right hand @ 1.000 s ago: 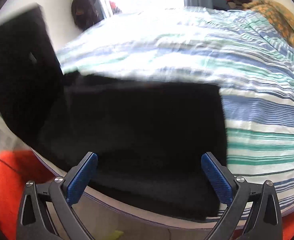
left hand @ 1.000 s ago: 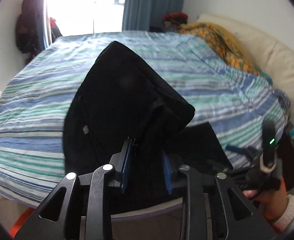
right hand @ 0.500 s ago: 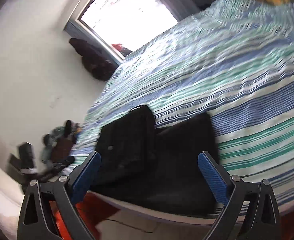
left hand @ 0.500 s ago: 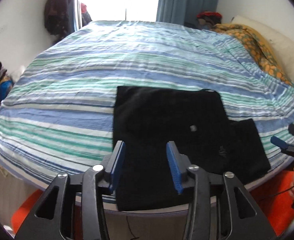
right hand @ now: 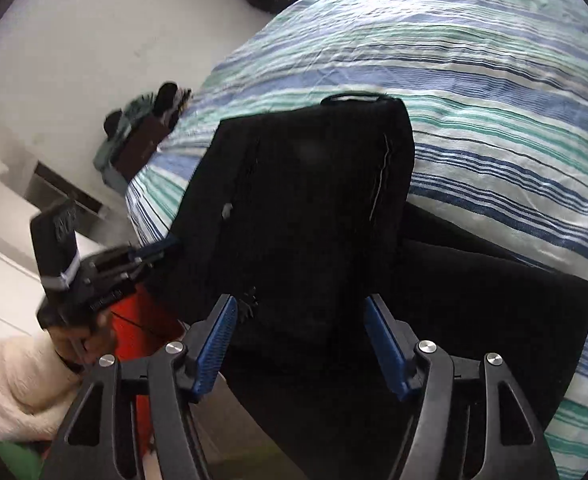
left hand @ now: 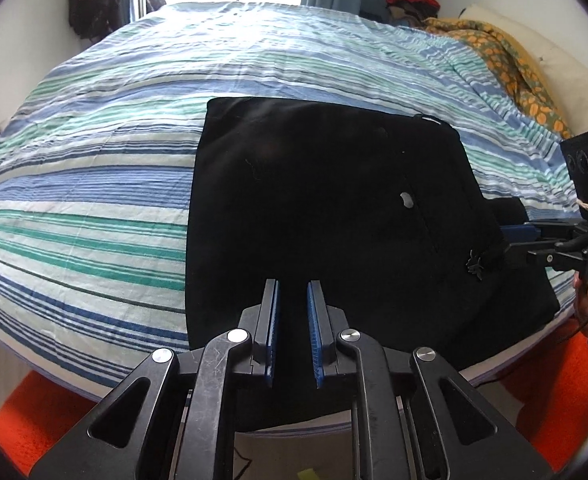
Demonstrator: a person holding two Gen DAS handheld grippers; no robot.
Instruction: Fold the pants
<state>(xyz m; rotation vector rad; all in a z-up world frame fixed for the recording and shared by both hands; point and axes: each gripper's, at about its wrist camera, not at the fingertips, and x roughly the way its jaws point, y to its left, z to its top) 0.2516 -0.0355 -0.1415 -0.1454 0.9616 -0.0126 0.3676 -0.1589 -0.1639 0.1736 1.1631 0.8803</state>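
Black pants [left hand: 325, 200] lie folded flat on the striped bed near its front edge, also shown in the right wrist view [right hand: 313, 208]. A lower layer sticks out on the right [right hand: 493, 300]. My left gripper [left hand: 292, 300] hovers over the pants' near edge, its blue pads a narrow gap apart with nothing between them. My right gripper [right hand: 299, 320] is open and empty over the pants' right side; it also shows in the left wrist view [left hand: 509, 240] at the pants' right edge.
The striped bedspread [left hand: 114, 160] covers the bed. An orange patterned blanket [left hand: 505, 56] and a pillow [left hand: 565, 68] lie at the far right. An orange floor mat [left hand: 34, 408] lies below the bed edge. Clothes [right hand: 142, 136] are piled on the floor by the wall.
The left gripper laid the raised pants layer flat and its pads narrowed. The right gripper swung round to the pants' right side and closed partly.
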